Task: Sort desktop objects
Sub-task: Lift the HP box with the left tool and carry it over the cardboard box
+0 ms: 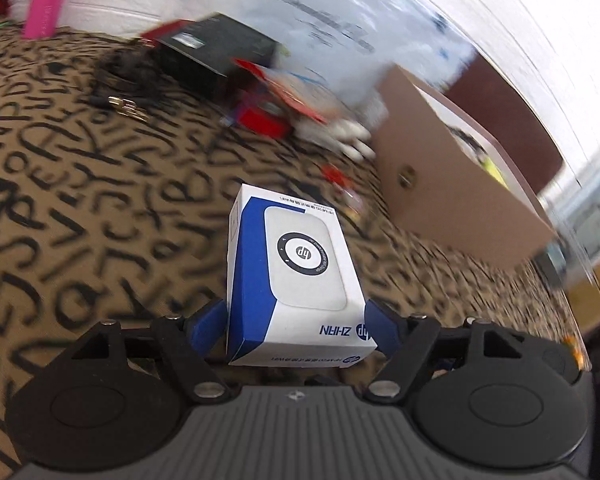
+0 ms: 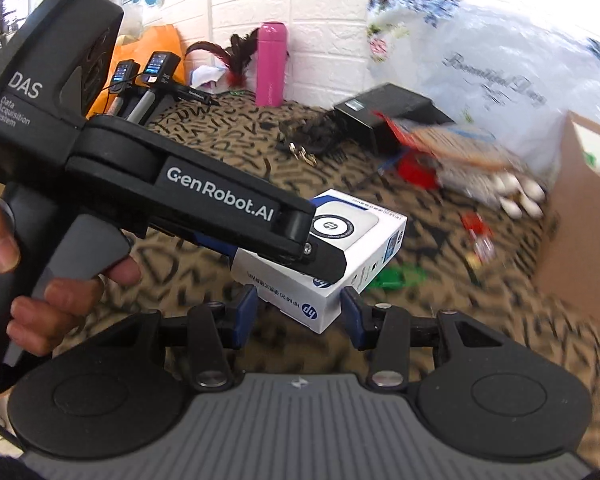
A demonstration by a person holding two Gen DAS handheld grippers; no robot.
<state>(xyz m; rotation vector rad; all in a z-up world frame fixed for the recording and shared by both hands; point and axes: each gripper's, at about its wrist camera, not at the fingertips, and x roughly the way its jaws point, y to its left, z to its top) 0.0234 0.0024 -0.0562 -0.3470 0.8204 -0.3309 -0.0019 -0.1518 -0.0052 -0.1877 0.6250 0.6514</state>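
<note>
With the white-and-blue box (image 1: 296, 280) clamped across its width in my left gripper (image 1: 296, 330) above the patterned tablecloth (image 1: 80, 200), my right gripper (image 2: 298, 312) half open and empty beneath it, I should carry it level toward the cardboard carton (image 1: 452, 200).

Open patterned tablecloth (image 1: 80, 208) lay free to the left — room enough for a gripper to pass. Ahead, a black box (image 1: 216, 52), red clutter (image 1: 266, 114) and a white plastic bag (image 1: 340, 20) barred the way; a cardboard box (image 1: 452, 196) closed off the right.
</note>
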